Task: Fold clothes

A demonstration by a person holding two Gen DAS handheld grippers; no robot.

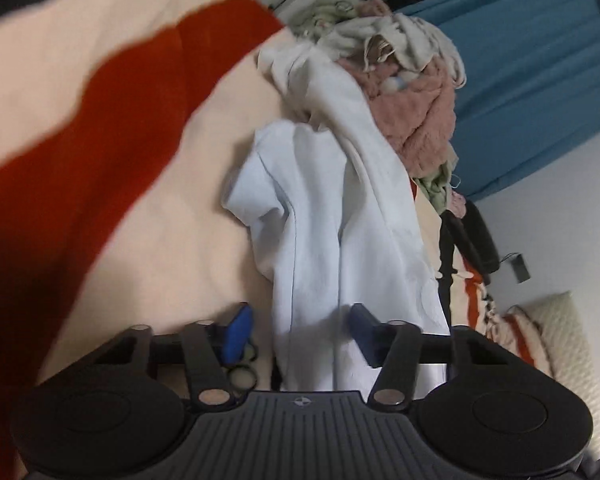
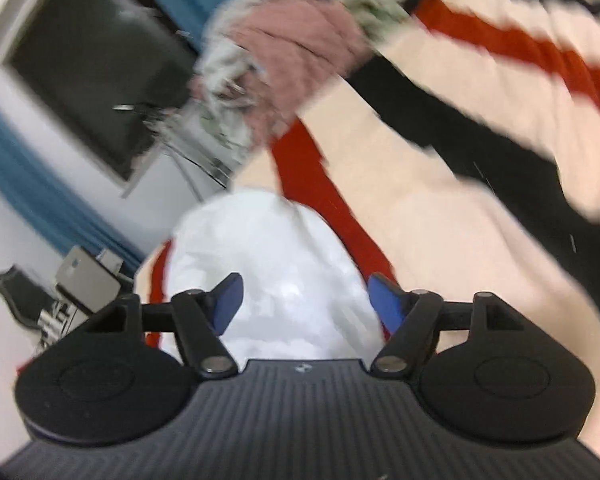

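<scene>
Cream blanket (image 1: 148,216) with red and black stripes is covering the bed. Blue curtain (image 1: 532,80) is hanging behind. Dark screen (image 2: 96,68) is standing against wall.

The left gripper (image 1: 300,332) and the right gripper (image 2: 304,300) look alike: a dark grey ribbed housing with a small round marking at its front edge, flanked by two black rounded lobes. Black link arms pivot on silvery round pins. The fingers (image 1: 238,334) end in blue pads, which seem slightly darker on some, though blur makes that uncertain.
</scene>
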